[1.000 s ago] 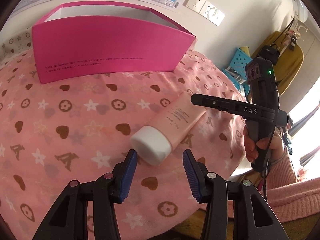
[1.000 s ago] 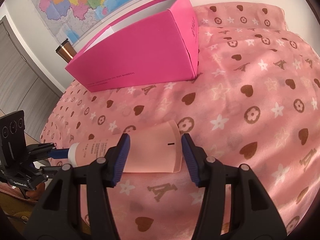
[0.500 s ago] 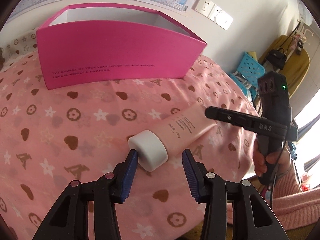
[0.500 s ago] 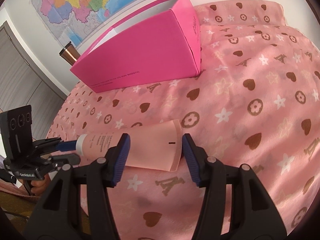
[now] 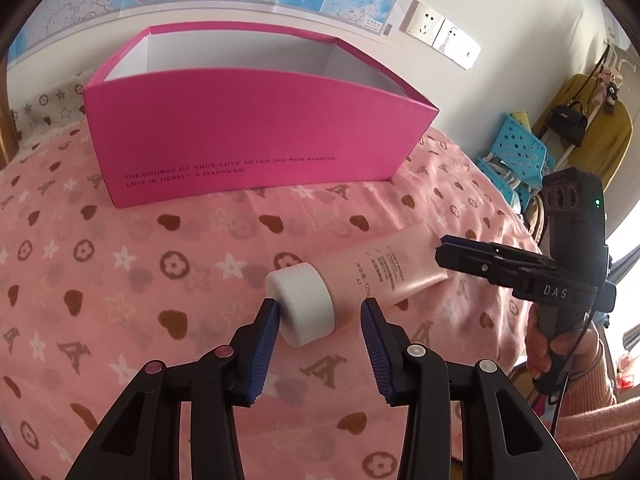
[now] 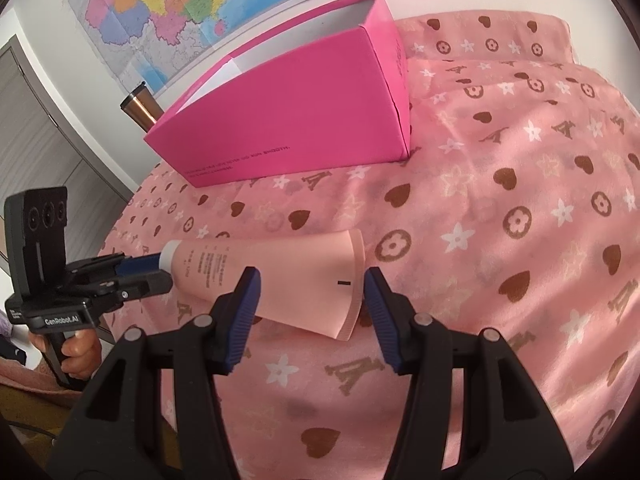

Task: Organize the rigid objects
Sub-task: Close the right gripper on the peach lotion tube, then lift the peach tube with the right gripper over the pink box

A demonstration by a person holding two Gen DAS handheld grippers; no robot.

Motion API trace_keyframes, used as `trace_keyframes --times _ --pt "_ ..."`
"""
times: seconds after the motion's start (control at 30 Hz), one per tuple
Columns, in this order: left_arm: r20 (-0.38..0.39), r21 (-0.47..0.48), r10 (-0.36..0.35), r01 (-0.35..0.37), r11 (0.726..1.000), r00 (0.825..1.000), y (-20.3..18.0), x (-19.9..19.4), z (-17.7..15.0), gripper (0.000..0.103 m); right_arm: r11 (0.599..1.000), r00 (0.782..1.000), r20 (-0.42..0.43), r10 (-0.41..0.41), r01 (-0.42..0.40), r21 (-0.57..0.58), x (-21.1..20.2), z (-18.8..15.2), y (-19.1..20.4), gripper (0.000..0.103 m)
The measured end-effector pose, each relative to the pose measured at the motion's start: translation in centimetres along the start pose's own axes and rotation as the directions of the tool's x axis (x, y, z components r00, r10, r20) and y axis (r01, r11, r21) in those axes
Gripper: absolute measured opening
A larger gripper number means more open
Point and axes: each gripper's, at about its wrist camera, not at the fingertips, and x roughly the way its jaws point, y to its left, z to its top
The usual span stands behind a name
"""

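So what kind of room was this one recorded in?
Probably a bedroom at home: a soft surface under a pink patterned sheet, a wall map, and a handbag hanging over clothes in the corner.

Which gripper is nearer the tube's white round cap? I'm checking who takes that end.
Left. The left gripper has the white round cap of the pink plastic tube between its jaws; the right gripper straddles the tube's flat crimped tail, the opposite end.
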Motion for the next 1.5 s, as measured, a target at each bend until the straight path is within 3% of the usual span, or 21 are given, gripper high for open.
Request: trace_keyframes --times 1.5 --pt "0.123 0.057 0.029 -0.037 0.998 0.992 -1.0 -3.0 2.9 0.042 0.998 0.995 0.097 -0.029 0.034 -0.051 -2.0 2.5 1.8 0.056"
